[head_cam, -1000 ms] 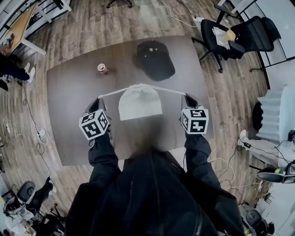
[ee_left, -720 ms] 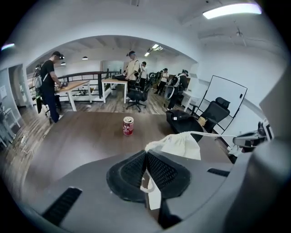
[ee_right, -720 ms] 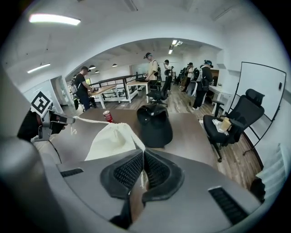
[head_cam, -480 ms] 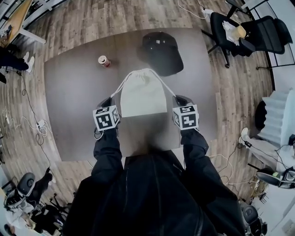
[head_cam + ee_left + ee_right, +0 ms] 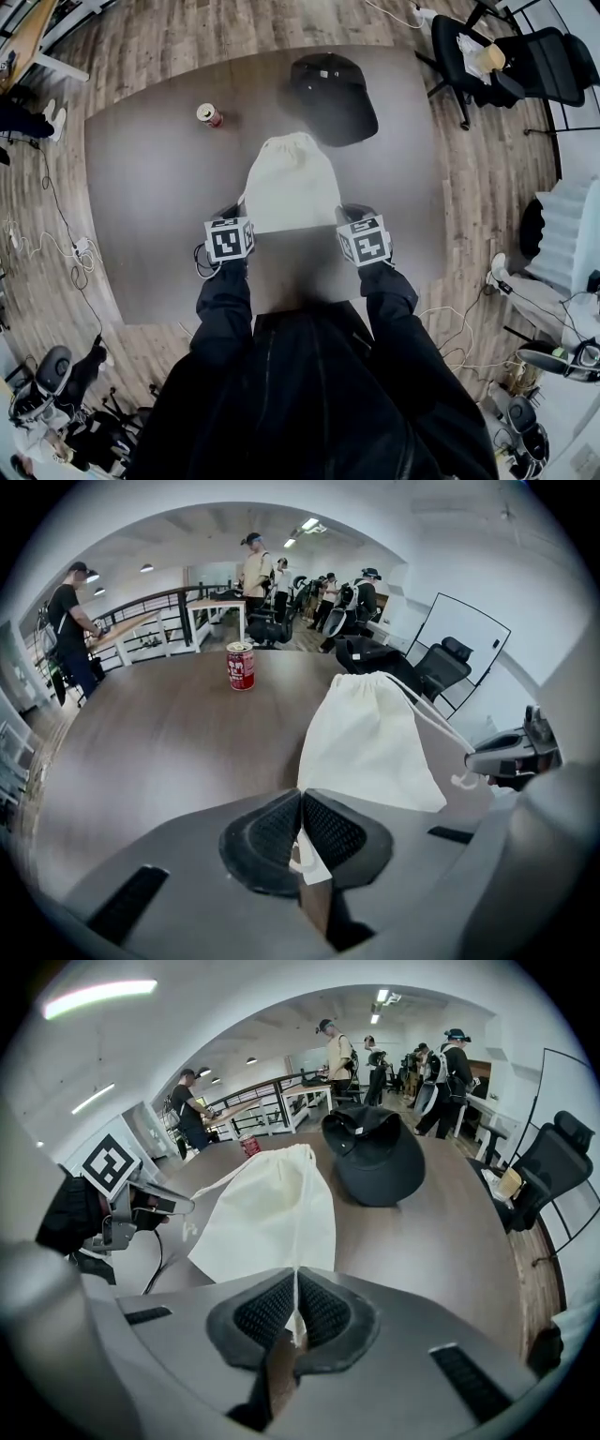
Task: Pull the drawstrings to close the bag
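Note:
A white cloth drawstring bag (image 5: 289, 183) lies flat on the dark table (image 5: 150, 206), its gathered mouth at the far end. My left gripper (image 5: 228, 216) sits at the bag's near left corner. It is shut on a white drawstring (image 5: 308, 862) caught between its ribbed pads. My right gripper (image 5: 351, 216) is at the near right corner, shut on the other drawstring (image 5: 296, 1232), which runs up along the bag (image 5: 262, 1213) to its mouth. In the left gripper view the bag (image 5: 370, 742) lies just beyond the jaws, with the right gripper (image 5: 511, 757) past it.
A black cap (image 5: 333, 94) lies behind the bag, and a red drink can (image 5: 209, 114) stands at the far left of the table. Office chairs (image 5: 487, 66) stand off the table's far right corner. Several people stand in the room (image 5: 441, 1063).
Both grippers have come down and inward to the bag's near corners. The cords, stretched out sideways before, now run along the bag's sides, and the bag lies on the table.

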`<act>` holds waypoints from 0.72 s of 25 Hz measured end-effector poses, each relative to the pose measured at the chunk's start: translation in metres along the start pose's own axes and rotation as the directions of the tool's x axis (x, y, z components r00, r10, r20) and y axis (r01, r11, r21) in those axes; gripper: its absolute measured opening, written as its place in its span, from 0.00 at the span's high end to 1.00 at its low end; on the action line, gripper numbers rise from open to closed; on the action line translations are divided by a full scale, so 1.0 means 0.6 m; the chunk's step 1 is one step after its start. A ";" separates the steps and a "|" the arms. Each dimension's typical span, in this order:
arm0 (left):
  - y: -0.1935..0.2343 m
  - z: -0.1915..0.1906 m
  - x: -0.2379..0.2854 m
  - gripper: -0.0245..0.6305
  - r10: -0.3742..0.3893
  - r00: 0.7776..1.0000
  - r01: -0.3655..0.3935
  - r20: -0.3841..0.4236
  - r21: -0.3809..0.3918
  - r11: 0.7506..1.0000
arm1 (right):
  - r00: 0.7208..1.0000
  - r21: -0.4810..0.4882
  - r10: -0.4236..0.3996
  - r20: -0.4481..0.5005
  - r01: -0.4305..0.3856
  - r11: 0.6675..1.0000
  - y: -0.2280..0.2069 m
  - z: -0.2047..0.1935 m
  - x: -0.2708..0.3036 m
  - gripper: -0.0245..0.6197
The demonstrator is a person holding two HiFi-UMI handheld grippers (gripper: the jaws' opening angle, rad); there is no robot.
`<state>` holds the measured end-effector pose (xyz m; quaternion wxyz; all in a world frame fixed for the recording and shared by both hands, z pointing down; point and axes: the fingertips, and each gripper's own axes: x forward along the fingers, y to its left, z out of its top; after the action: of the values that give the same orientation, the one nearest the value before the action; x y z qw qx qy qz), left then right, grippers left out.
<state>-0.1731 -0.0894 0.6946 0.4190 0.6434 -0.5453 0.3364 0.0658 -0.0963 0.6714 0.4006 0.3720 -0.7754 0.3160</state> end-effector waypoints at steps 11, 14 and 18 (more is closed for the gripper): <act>-0.019 -0.023 0.021 0.90 -0.018 1.000 0.017 0.025 0.020 1.000 | 1.000 0.014 0.002 0.007 -0.002 1.000 0.020 -0.012 0.035 0.83; -0.028 -0.026 0.021 0.69 -0.046 0.999 0.045 0.021 0.023 0.999 | 1.000 0.039 0.010 0.009 -0.010 0.999 0.025 -0.020 0.036 0.68; -0.026 -0.034 0.011 0.61 -0.055 0.998 0.054 0.029 0.017 0.998 | 1.000 0.056 0.004 0.030 -0.006 0.998 0.029 -0.024 0.024 0.59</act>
<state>-0.1562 -0.0730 0.7064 0.4148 0.6662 -0.5310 0.3198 0.0510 -0.0804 0.6873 0.3779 0.3859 -0.7729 0.3330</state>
